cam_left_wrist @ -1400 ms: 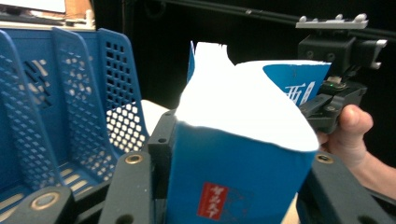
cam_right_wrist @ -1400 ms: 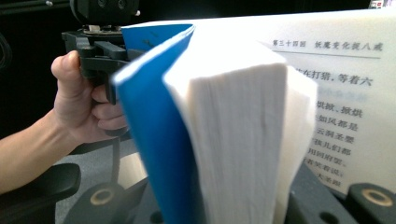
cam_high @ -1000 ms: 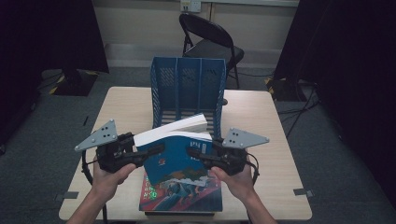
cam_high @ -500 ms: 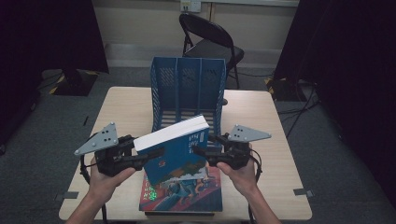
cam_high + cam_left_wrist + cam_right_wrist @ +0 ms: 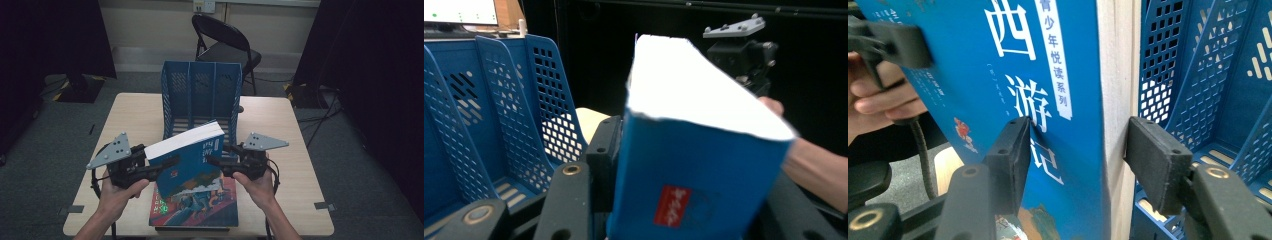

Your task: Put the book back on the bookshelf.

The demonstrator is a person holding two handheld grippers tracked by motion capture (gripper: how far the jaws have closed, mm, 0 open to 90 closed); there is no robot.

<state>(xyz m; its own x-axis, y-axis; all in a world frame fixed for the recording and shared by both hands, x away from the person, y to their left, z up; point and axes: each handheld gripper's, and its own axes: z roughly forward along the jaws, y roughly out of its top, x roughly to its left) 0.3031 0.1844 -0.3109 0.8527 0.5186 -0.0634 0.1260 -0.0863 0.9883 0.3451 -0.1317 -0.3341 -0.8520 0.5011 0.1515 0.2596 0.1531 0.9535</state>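
A wooden counter [image 5: 135,115] is seen from the high view in a dim room, with a folding chair [image 5: 225,42] behind it. A blue file rack [image 5: 201,95] stands on the counter, and a thick blue book [image 5: 192,157] is held tilted just in front of it, above a second book [image 5: 200,207] lying flat. The left gripper [image 5: 167,162] is clamped on the book's left edge; the right gripper [image 5: 215,161] reaches its right side.

In the left gripper view, the book [image 5: 694,170] is gripped between the black fingers [image 5: 606,155], its white page block uppermost.

In the right gripper view, the fingers [image 5: 1010,152] straddle the book [image 5: 1048,100], one touching the cover, the other standing off the page edge; they have just been closing, without a full grip yet.

The book is judged heavy and stiff, with a glossy, slippery cover; it is best taken across its thickness, near the spine.
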